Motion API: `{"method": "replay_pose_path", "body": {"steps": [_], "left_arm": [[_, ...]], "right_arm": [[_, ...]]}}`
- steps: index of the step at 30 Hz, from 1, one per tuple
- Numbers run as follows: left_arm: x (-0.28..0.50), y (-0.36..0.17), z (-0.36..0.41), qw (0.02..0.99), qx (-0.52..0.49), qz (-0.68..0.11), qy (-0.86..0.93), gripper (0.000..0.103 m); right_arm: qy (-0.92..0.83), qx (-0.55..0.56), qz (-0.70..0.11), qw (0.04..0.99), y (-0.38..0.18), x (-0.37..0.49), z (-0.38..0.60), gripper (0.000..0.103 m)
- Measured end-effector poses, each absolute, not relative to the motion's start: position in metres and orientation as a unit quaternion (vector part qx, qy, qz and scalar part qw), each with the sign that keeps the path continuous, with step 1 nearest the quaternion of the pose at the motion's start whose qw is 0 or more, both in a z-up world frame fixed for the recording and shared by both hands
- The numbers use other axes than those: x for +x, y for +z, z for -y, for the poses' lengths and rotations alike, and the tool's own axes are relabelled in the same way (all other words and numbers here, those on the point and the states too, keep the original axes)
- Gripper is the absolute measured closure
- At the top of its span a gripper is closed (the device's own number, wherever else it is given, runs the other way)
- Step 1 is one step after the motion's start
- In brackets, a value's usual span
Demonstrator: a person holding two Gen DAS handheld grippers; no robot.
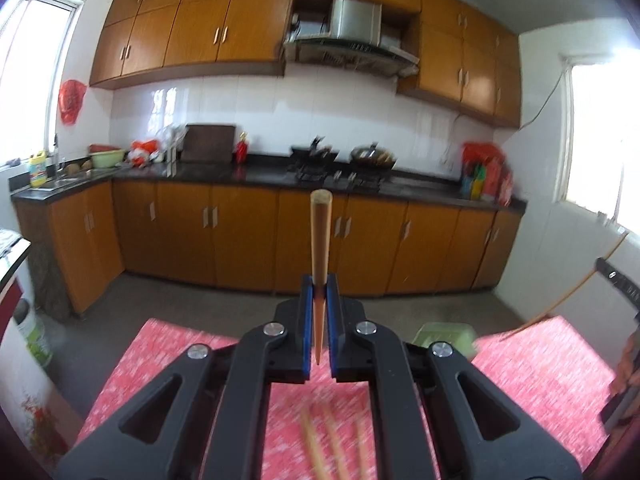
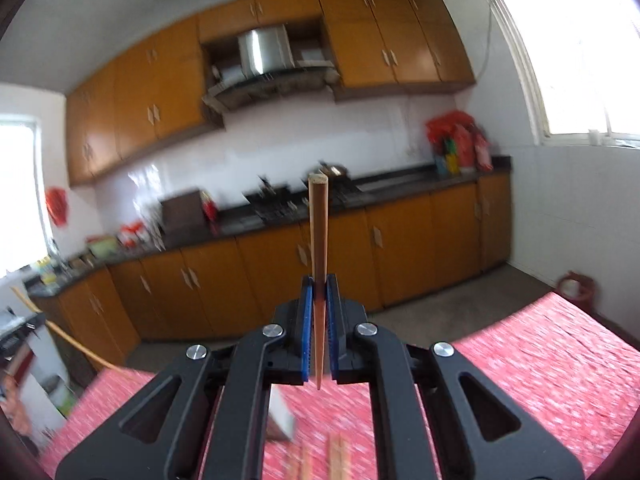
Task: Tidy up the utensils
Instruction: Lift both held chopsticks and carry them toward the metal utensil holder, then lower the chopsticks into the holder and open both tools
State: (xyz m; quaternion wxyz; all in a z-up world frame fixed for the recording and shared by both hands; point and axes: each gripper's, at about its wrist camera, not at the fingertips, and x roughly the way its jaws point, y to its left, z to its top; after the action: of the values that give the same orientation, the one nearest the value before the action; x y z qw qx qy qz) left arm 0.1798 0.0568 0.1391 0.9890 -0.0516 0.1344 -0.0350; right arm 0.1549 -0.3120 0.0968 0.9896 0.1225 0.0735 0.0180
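Note:
My left gripper is shut on a wooden chopstick that runs forward past the blue pads, thick end away from me. My right gripper is likewise shut on a wooden chopstick, pinched between its blue pads and pointing ahead. Both are raised above a table with a red patterned cloth. Several more loose chopsticks lie blurred on the cloth below the left gripper, and more chopsticks show under the right one. A green holder sits on the cloth at the right.
Ahead runs a kitchen counter with orange cabinets, a stove with pans and red bags. A white object lies on the cloth beneath the right gripper. A long wooden stick leans at the right. Windows flank the room.

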Motion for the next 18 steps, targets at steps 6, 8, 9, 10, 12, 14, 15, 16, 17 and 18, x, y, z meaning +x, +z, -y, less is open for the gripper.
{"method": "replay_pose_path", "body": {"steps": [6, 8, 9, 10, 12, 14, 15, 16, 17, 18], "left_arm": [[0.195, 0.159, -0.015, 0.987, -0.067, -0.114, -0.091, 0.096], [0.201, 0.154, 0.000, 0.985, -0.065, -0.119, -0.105, 0.096], [0.206, 0.149, 0.008, 0.983, -0.063, -0.126, -0.114, 0.096], [0.211, 0.144, 0.014, 0.982, -0.061, -0.132, -0.118, 0.096], [0.223, 0.129, 0.027, 0.978, -0.056, -0.153, -0.126, 0.096], [0.231, 0.115, 0.033, 0.976, -0.052, -0.169, -0.131, 0.096], [0.236, 0.109, 0.037, 0.975, -0.047, -0.176, -0.129, 0.096], [0.242, 0.102, 0.041, 0.974, -0.042, -0.184, -0.127, 0.096], [0.246, 0.096, 0.042, 0.973, -0.040, -0.190, -0.127, 0.096], [0.250, 0.090, 0.042, 0.972, -0.040, -0.197, -0.126, 0.096]], "right_arm": [[0.075, 0.114, -0.061, 0.989, 0.106, 0.170, 0.276, 0.096], [0.086, 0.108, -0.074, 0.988, 0.098, 0.178, 0.268, 0.096], [0.088, 0.107, -0.082, 0.987, 0.093, 0.183, 0.265, 0.096], [0.090, 0.106, -0.091, 0.986, 0.089, 0.189, 0.264, 0.096], [0.090, 0.105, -0.105, 0.985, 0.080, 0.198, 0.262, 0.096], [0.090, 0.103, -0.124, 0.983, 0.070, 0.208, 0.260, 0.096], [0.090, 0.103, -0.129, 0.982, 0.068, 0.210, 0.258, 0.096], [0.090, 0.103, -0.137, 0.981, 0.063, 0.214, 0.257, 0.096], [0.089, 0.104, -0.143, 0.980, 0.060, 0.217, 0.256, 0.096], [0.089, 0.105, -0.149, 0.979, 0.057, 0.220, 0.256, 0.096]]}}
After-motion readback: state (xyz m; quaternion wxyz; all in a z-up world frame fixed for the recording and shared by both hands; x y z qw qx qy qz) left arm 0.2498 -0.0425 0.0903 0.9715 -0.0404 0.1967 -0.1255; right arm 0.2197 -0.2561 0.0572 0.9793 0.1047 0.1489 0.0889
